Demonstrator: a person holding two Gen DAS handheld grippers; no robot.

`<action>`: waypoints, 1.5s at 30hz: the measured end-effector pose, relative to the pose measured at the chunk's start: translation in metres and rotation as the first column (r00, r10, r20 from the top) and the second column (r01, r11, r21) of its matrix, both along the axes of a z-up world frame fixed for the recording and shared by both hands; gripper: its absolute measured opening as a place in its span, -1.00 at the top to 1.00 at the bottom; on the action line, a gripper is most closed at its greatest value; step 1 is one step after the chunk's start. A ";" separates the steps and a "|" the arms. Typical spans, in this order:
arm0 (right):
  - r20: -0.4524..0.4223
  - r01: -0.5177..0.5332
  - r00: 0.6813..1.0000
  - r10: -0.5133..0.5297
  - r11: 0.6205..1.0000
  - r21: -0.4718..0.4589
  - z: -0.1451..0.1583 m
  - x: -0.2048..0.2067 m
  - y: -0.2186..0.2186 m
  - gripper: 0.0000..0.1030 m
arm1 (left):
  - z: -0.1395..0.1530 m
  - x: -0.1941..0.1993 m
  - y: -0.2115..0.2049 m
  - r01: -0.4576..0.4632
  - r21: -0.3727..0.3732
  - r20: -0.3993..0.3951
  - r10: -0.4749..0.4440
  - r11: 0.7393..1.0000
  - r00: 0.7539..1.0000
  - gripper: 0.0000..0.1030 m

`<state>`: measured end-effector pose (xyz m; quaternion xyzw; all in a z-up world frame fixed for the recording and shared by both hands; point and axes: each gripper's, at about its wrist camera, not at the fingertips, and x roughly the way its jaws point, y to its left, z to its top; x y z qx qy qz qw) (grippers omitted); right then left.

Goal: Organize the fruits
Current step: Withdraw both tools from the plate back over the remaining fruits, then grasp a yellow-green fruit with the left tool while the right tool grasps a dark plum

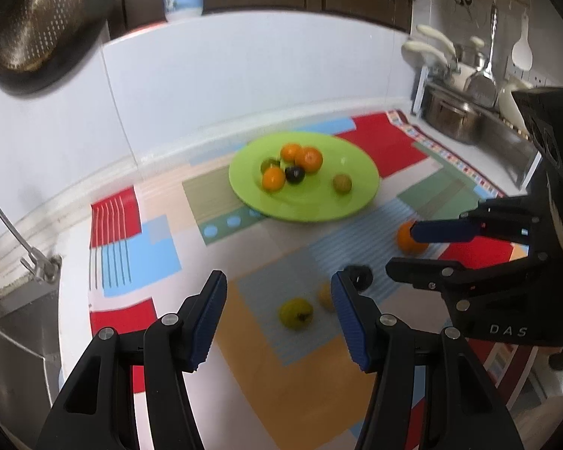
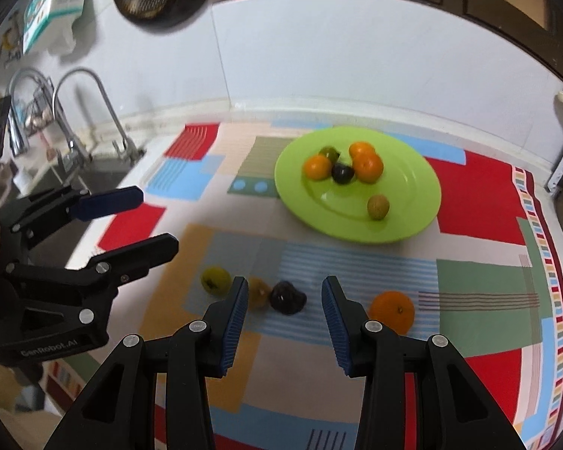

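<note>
A green plate point(image 1: 356, 202) point(image 2: 413, 187) on the patterned mat holds several fruits: three oranges, a dark one and greenish ones. Loose on the mat in front of it lie a yellow-green fruit point(image 1: 295, 313) point(image 2: 214, 280), a smaller yellowish fruit point(image 1: 324, 294) point(image 2: 259, 290), a dark fruit point(image 1: 360, 275) point(image 2: 287, 296) and an orange point(image 1: 409, 242) point(image 2: 392, 311). My left gripper point(image 1: 277, 281) point(image 2: 158, 217) hangs open above the yellow-green fruit, with nothing between its fingers. My right gripper point(image 2: 284, 281) point(image 1: 401, 247) is open too, with the dark fruit just beyond its gap and untouched.
A sink with curved taps point(image 2: 86, 120) lies to the left of the mat point(image 1: 244, 356). A metal colander point(image 1: 37, 26) hangs on the wall above. A dish rack with pots and utensils point(image 1: 461, 112) stands at the right. The white tiled wall runs close behind the plate.
</note>
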<state>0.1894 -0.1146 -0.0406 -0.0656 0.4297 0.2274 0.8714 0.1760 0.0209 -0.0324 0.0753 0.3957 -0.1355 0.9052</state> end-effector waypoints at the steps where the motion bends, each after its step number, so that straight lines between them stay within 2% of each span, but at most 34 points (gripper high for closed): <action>1: -0.009 -0.009 1.000 0.009 1.000 -0.011 -0.003 0.001 0.001 0.19 | -0.004 0.000 0.000 0.004 0.007 -0.010 -0.004 1.000 1.000 -0.10; 9: -0.079 -0.078 0.994 0.071 0.993 -0.094 -0.030 0.008 0.010 0.19 | -0.030 0.002 -0.004 0.069 0.046 -0.063 -0.066 0.997 0.996 -0.10; 14: -0.110 -0.105 0.990 0.090 0.985 -0.140 -0.045 0.018 0.014 0.19 | -0.044 0.010 -0.005 0.099 0.045 -0.098 -0.094 0.994 0.991 -0.10; 22: -0.130 -0.134 0.985 0.112 0.976 -0.171 -0.056 0.030 0.020 0.19 | -0.059 0.022 -0.006 0.108 0.036 -0.145 -0.101 0.994 0.984 -0.10; 31: -0.138 -0.155 0.982 0.133 0.974 -0.167 -0.062 0.039 0.025 0.19 | -0.064 0.030 -0.010 0.126 0.014 -0.161 -0.122 0.992 0.979 -0.09; 33: -0.140 -0.161 0.980 0.138 0.973 -0.164 -0.063 0.040 0.025 0.19 | -0.064 0.031 -0.012 0.133 0.011 -0.162 -0.130 0.991 0.978 -0.03; 36: -0.129 -0.166 0.981 0.146 0.973 -0.161 -0.062 0.038 0.025 0.20 | -0.066 0.032 -0.016 0.145 0.010 -0.164 -0.141 0.989 0.976 0.17; 37: -0.124 -0.168 0.981 0.149 0.973 -0.160 -0.061 0.037 0.025 0.22 | -0.067 0.033 -0.016 0.146 0.008 -0.169 -0.143 0.989 0.975 0.29; 38: -0.121 -0.171 0.981 0.153 0.972 -0.158 -0.061 0.036 0.025 0.34 | -0.068 0.033 -0.016 0.147 0.003 -0.175 -0.144 0.989 0.974 0.35; 41: -0.112 -0.174 0.981 0.157 0.972 -0.161 -0.060 0.034 0.026 0.37 | -0.069 0.033 -0.017 0.144 -0.009 -0.182 -0.143 0.990 0.973 0.43; 45: -0.100 -0.169 0.983 0.155 0.973 -0.158 -0.060 0.032 0.025 0.37 | -0.067 0.032 -0.017 0.137 -0.014 -0.178 -0.137 0.990 0.974 0.43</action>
